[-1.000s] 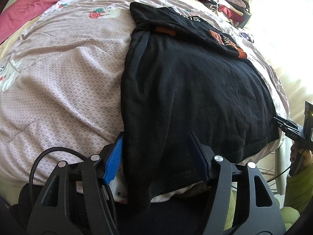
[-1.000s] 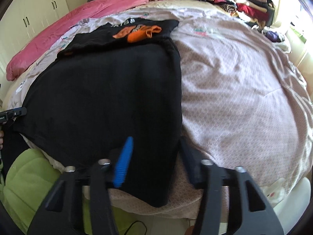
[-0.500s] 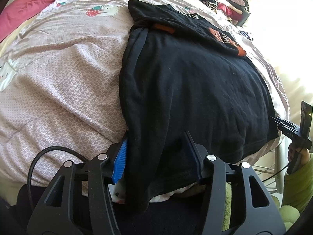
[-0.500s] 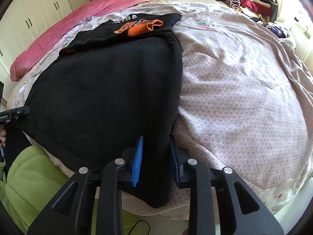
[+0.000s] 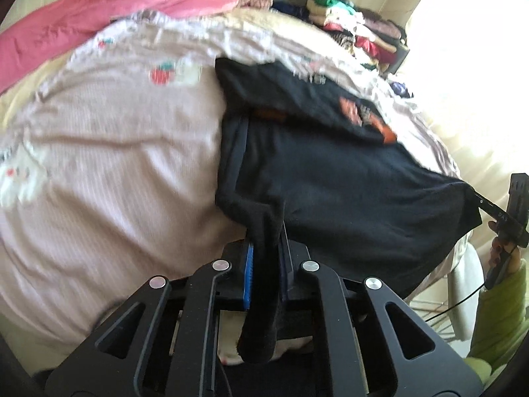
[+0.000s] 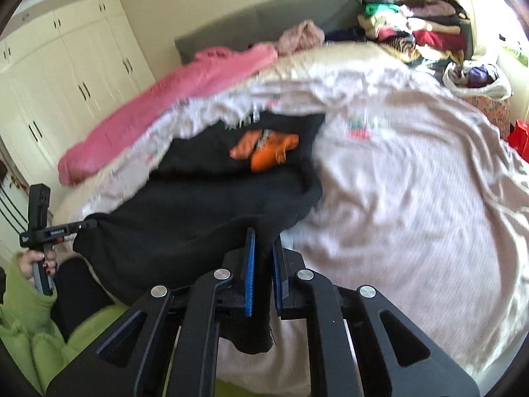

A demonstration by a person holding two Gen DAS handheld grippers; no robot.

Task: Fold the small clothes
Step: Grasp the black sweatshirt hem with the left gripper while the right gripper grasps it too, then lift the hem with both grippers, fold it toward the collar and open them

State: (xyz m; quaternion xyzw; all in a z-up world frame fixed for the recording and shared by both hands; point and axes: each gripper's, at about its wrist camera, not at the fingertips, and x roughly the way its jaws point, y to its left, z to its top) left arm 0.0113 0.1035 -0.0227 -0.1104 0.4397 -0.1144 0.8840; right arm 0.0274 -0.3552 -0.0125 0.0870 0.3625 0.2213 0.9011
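Note:
A black shirt [image 5: 330, 172] with orange print lies on the bed, its top part folded over; it also shows in the right wrist view [image 6: 205, 218]. My left gripper [image 5: 266, 251] is shut on the shirt's near left hem corner and lifts it off the bed. My right gripper [image 6: 263, 251] is shut on the near right hem corner, also raised. The hem hangs stretched between the two grippers. The right gripper appears at the left wrist view's right edge [image 5: 502, 218], and the left gripper at the right wrist view's left edge [image 6: 49, 231].
The bed has a pale pink quilt [image 5: 115, 152] with a pink blanket [image 6: 165, 106] along its far side. A pile of clothes [image 6: 413, 26] sits at the far corner, a white bag [image 6: 476, 79] beside it. White wardrobes [image 6: 66, 66] stand at left.
Both grippers have closed on the shirt's near hem corners and lifted them up off the bed. Both views are blurred by motion.

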